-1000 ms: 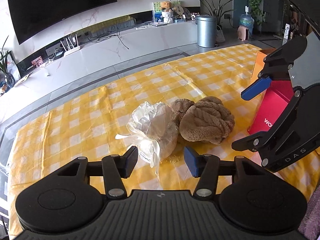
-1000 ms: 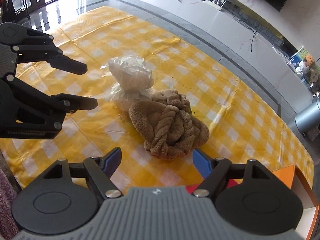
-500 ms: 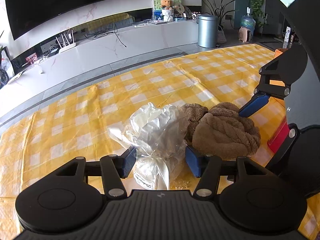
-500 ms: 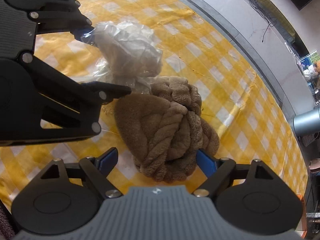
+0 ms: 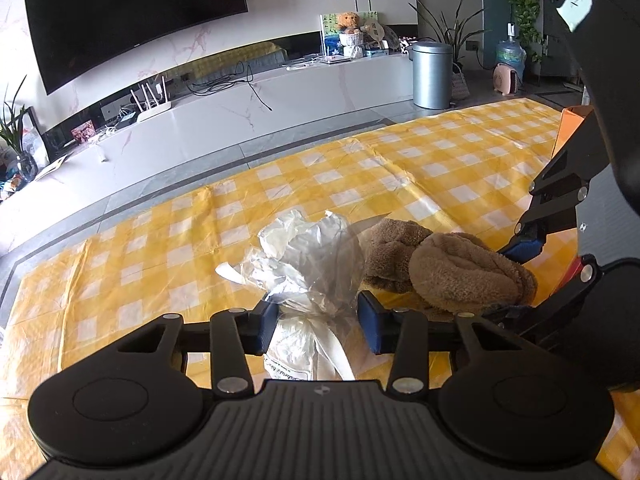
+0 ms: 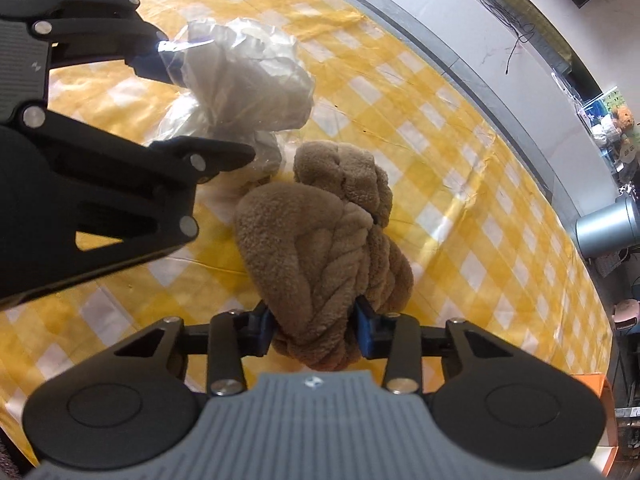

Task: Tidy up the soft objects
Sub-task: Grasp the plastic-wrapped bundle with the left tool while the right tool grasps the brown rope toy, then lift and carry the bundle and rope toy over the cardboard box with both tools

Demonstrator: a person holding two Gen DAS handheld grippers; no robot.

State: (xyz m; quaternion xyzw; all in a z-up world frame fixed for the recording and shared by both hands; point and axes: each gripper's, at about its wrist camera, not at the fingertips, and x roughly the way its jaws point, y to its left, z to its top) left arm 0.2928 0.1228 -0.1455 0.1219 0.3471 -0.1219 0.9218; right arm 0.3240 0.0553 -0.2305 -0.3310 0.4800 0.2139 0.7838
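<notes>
Both tools (image 5: 316,322) clamped (bag (image 5: 312,264), plush (image 6: 320,248))

The left wrist camera sits just behind the left gripper (image 5: 318,322), close over the yellow checked tablecloth (image 5: 420,168), and looks forward and moderately down along its 2 fingers toward the white TV console (image 5: 240,120) and wall beyond. The right wrist camera sits just behind the right gripper (image 6: 314,326) and looks much more steeply down, so cloth fills most of its view and the room shows only along the upper right edge. The 2 views share the clear plastic bag (image 5: 312,264) (image 6: 248,76) and brown plush bundle (image 5: 452,272) (image 6: 324,240) ahead of both tongs, each also catching the other gripper at its side, with the silver bin (image 5: 432,74) (image 6: 608,232) far off.
</notes>
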